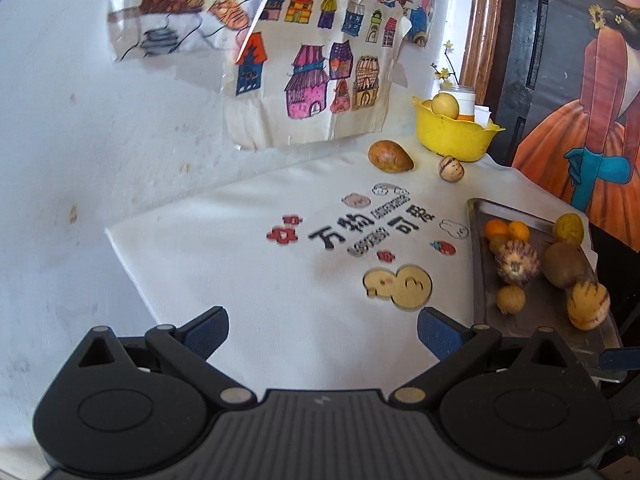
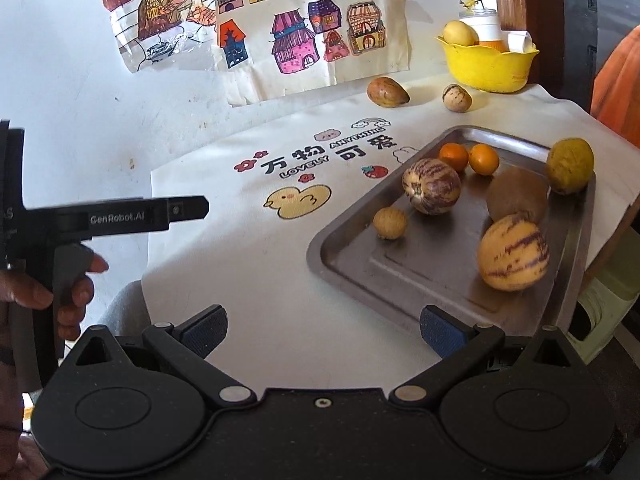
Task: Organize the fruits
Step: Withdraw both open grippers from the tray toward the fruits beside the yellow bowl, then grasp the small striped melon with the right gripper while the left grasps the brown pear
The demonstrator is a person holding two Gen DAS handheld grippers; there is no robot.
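A steel tray [image 2: 360, 276] [image 1: 480, 280] holds several fruits: a yellow striped melon [image 2: 513, 253], a purple striped one [image 2: 431, 186], a kiwi [image 2: 517, 196], two small oranges [image 2: 454, 157], a small tan fruit [image 2: 390, 223] and a yellow-green fruit [image 2: 569, 165]. A yellow bowl [image 2: 490, 66] [image 1: 454, 136] at the back holds a yellow fruit [image 2: 460, 33]. A brown mango [image 2: 387, 92] and a small striped fruit [image 2: 456, 97] lie on the cloth before it. My left gripper [image 1: 322, 334] is open and empty over the cloth. My right gripper [image 2: 322, 332] is open and empty at the tray's near edge.
A white printed cloth [image 2: 256, 264] covers the table. Children's drawings [image 2: 304, 28] hang on the white wall behind. A white jar with flowers [image 2: 486, 26] stands behind the bowl. The left gripper's body [image 2: 108, 218] and the hand holding it show in the right wrist view.
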